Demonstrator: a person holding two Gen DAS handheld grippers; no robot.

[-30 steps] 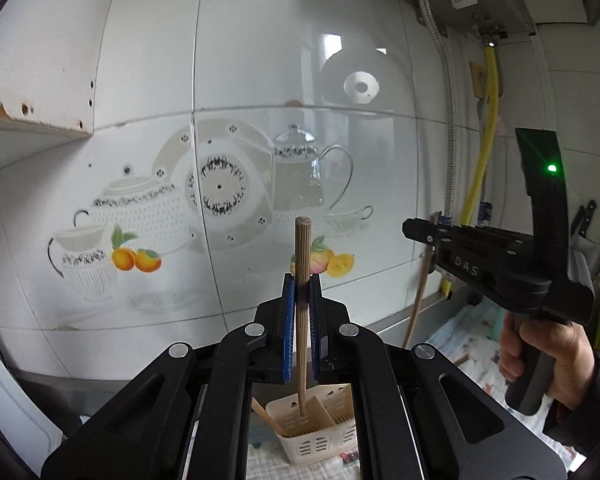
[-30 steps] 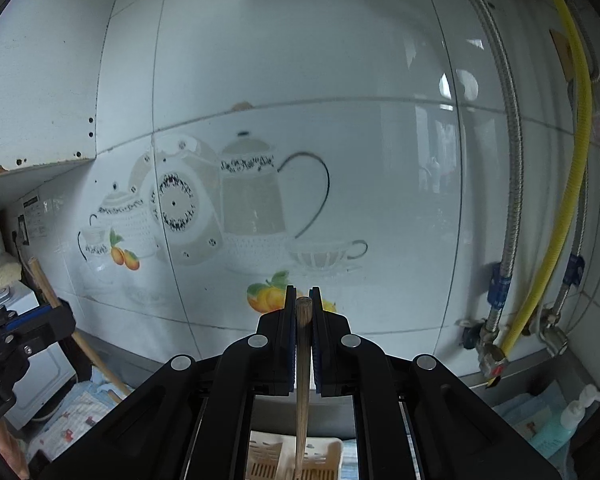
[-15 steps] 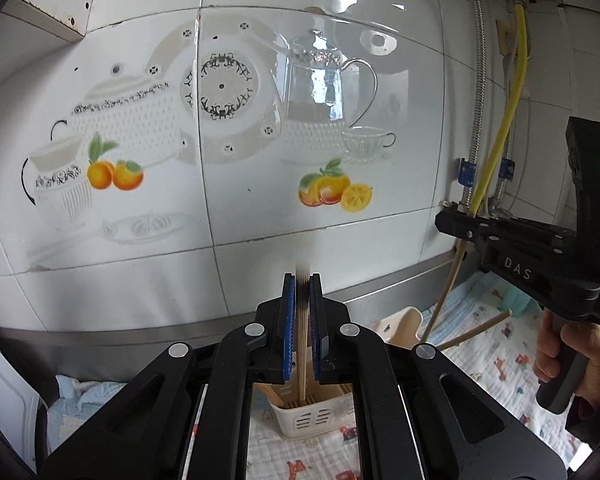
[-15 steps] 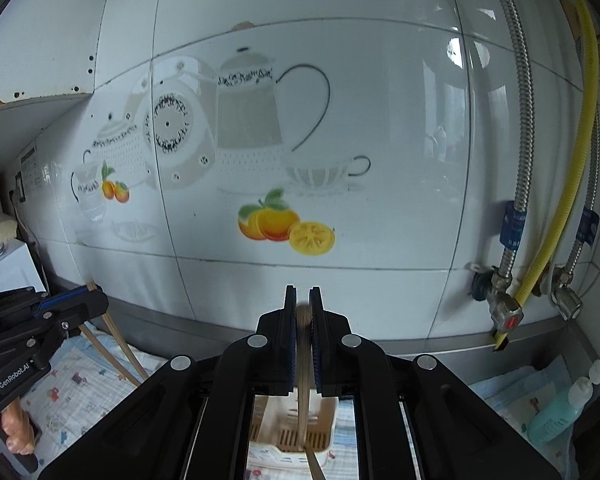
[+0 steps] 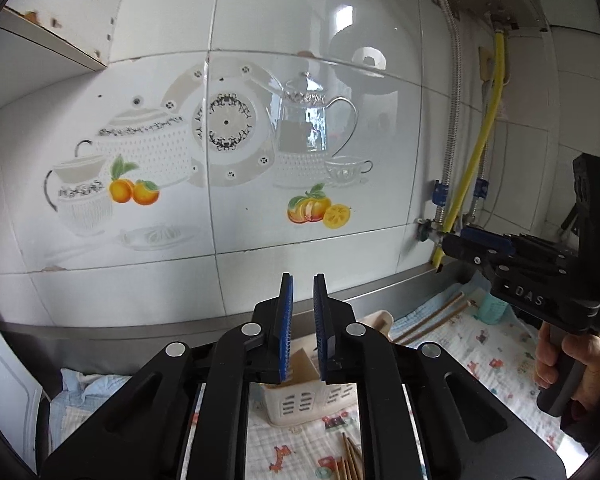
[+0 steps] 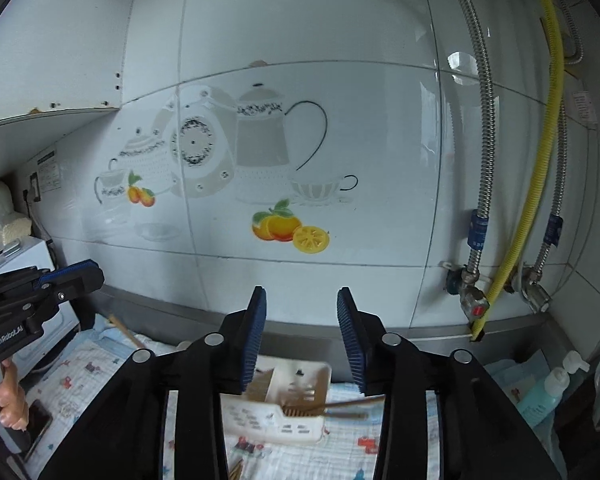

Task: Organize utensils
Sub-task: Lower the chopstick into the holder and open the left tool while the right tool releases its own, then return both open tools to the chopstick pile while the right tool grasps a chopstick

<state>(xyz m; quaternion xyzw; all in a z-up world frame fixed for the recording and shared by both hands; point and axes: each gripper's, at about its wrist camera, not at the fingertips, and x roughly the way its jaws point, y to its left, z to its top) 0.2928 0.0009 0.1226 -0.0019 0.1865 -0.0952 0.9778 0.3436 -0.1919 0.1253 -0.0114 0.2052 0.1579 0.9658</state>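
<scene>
My left gripper [image 5: 303,280] hangs just above the cream slotted utensil basket [image 5: 308,400]. Its jaws are opening and nothing is between the blue pads [image 5: 285,320]. A wooden chopstick [image 5: 300,364] stands in the basket below it. My right gripper [image 6: 302,296] is over the same basket [image 6: 284,412], its jaws opening wide and empty. Blurred chopsticks [image 6: 340,406] lie slanted across the basket's right rim. Each gripper shows in the other's view: the right gripper [image 5: 450,244] at the right edge, the left gripper [image 6: 94,276] at the left edge.
A printed cloth [image 5: 480,344] covers the counter. Loose chopsticks [image 5: 432,318] lie on it at the back, and more chopsticks [image 5: 352,456] lie in front of the basket. A blue bottle [image 6: 548,392] stands at the right, a phone [image 6: 36,420] at the left. The tiled wall is close behind.
Both grippers were shut on upright chopsticks. Both have now opened and the chopsticks have dropped out of the jaws towards the basket.
</scene>
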